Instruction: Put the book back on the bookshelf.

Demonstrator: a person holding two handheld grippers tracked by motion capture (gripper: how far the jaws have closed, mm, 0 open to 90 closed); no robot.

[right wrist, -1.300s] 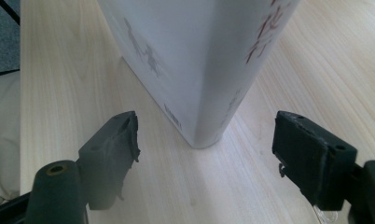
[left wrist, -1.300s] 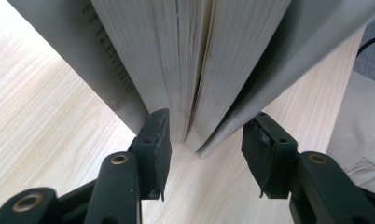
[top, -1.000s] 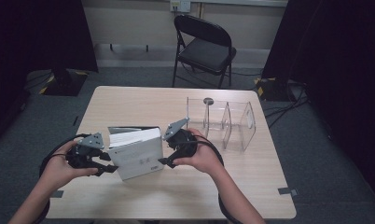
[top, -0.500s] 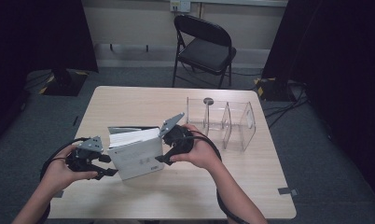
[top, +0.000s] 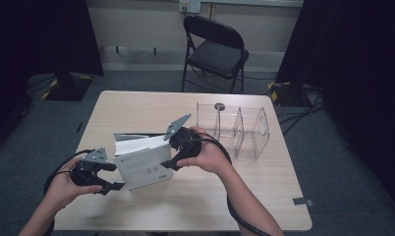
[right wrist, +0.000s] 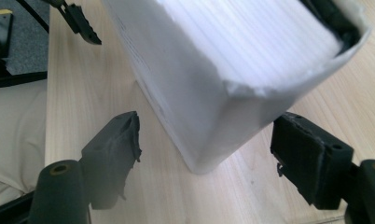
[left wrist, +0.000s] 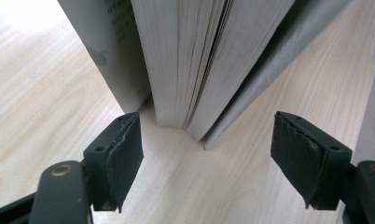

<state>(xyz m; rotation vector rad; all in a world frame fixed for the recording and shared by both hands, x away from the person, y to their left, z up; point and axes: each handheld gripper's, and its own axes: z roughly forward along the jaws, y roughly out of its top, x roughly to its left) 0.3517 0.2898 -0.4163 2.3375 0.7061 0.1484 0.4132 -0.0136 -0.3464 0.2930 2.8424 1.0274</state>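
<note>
A thick white book [top: 141, 164] stands on edge on the wooden table [top: 210, 206], its pages slightly fanned. My right gripper [top: 170, 153] is at its upper right corner. In the right gripper view the spine corner of the book [right wrist: 213, 93] lies between the jaws of the right gripper [right wrist: 206, 140], which are shut on it. My left gripper [top: 113, 176] is low at the book's left end. Its jaws have just been opening. In the left gripper view the left gripper [left wrist: 206, 140] is open, its pads clear of the book's page edge [left wrist: 190, 60].
A clear acrylic divider rack [top: 235, 128] stands at the right of the table, with a small round piece [top: 219, 105] on its top edge. A flat grey item [top: 131, 135] lies behind the book. A black folding chair [top: 215, 46] stands beyond the table.
The left gripper has let go of the book's left end, opened wider and sunk toward the table. The right hand and the book have hardly shifted.
</note>
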